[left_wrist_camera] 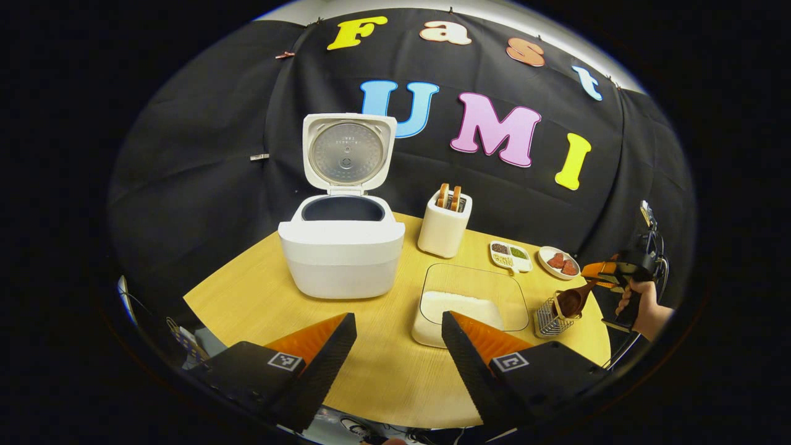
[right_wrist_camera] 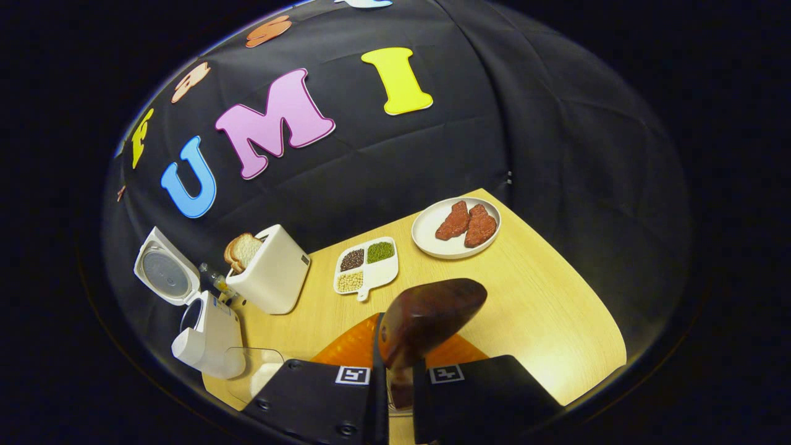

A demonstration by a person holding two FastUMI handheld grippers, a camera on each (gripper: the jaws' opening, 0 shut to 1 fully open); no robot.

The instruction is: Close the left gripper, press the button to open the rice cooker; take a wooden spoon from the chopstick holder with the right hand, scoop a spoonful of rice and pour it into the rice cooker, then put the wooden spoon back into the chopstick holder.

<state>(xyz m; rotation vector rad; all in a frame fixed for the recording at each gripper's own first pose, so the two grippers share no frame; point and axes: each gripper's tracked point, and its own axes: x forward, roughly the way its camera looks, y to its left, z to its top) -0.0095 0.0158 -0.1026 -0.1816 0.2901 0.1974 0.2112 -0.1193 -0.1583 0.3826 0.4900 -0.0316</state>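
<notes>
The white rice cooker [left_wrist_camera: 342, 253] stands at the back left of the table with its lid up and the inner pot showing; it also appears in the right gripper view [right_wrist_camera: 207, 340]. A glass dish of rice [left_wrist_camera: 469, 303] sits right of it. My left gripper [left_wrist_camera: 398, 318] hovers open over the table's front, nothing between its fingers. At the right a hand holds my right gripper [left_wrist_camera: 602, 272], which is shut on the handle of a dark wooden spoon [left_wrist_camera: 571, 301]. The spoon's bowl hangs over the wire chopstick holder [left_wrist_camera: 549, 317]. The spoon [right_wrist_camera: 426, 321] juts out from the right gripper [right_wrist_camera: 400, 364].
A white toaster [left_wrist_camera: 444, 225] with bread slices stands behind the rice dish. A divided dish of beans [right_wrist_camera: 366, 264] and a plate with red meat pieces [right_wrist_camera: 456, 227] lie at the back right. The round table edge [right_wrist_camera: 593, 364] runs close to the right gripper.
</notes>
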